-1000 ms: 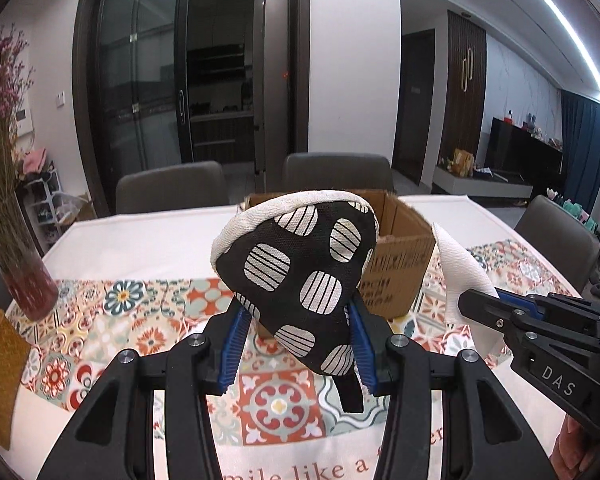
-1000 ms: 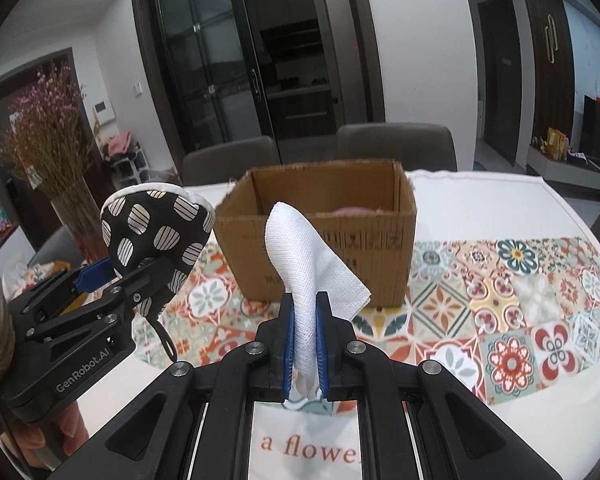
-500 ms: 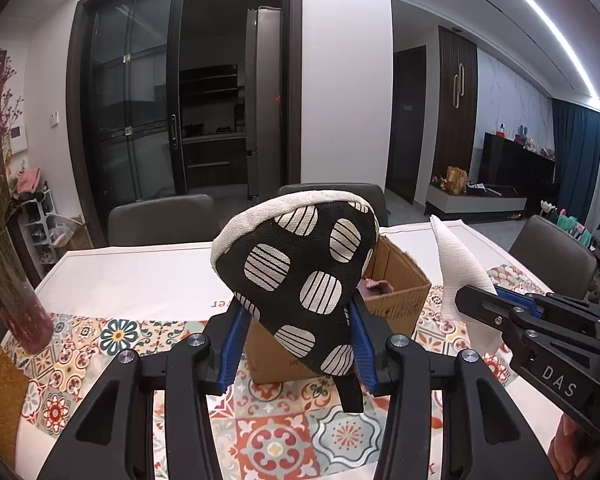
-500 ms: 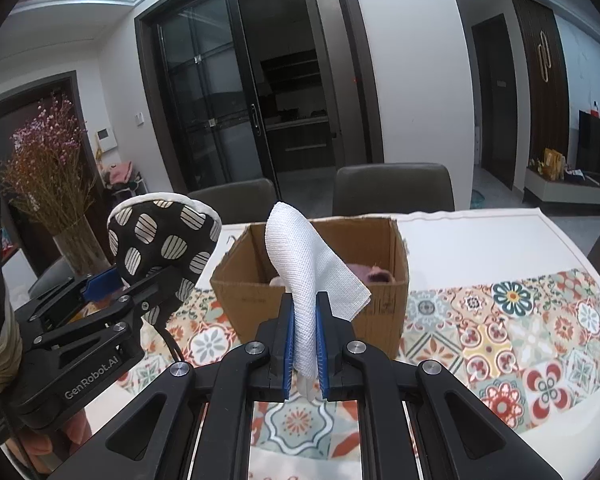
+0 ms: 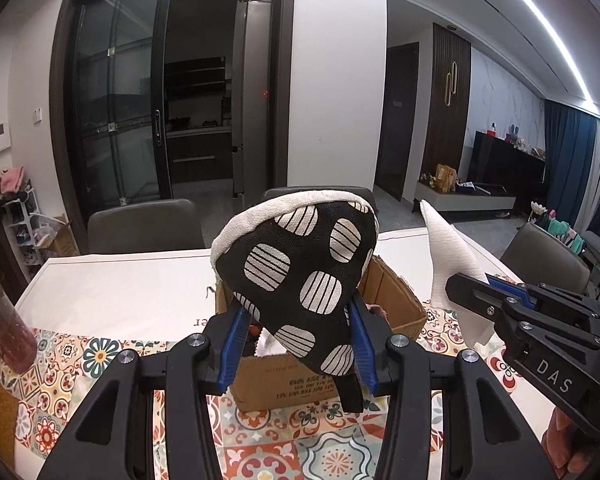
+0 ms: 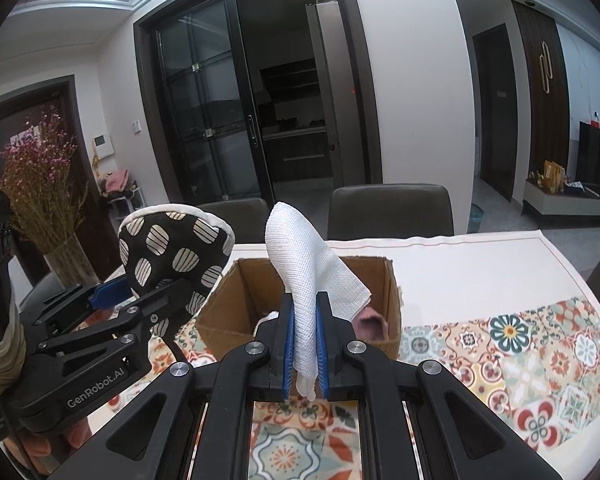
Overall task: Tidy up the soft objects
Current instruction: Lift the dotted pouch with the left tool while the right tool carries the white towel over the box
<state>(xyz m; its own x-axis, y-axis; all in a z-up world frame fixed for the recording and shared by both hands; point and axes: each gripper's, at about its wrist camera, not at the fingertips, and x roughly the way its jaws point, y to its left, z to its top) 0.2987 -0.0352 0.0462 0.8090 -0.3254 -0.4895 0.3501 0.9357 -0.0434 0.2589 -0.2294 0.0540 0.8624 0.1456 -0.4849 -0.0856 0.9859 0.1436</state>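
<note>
The left gripper [image 5: 296, 344] was clamped on a black oven mitt [image 5: 300, 276] with white striped spots and a cream edge; the mitt stood up from between the blue pads, with a dark loop hanging below them. The right gripper [image 6: 305, 344] was closed tight on a white cloth [image 6: 308, 264], which rose from between its jaws and folded over to the right. A cardboard box [image 6: 220, 326], open at the top, was seen just beyond and below both sets of jaws, on a patterned tablecloth [image 6: 540, 344]. Something pink [image 6: 372, 322] and something white were glimpsed inside the box. A vase of dried flowers [image 6: 44, 200] stood well to the left of the jaws.
</note>
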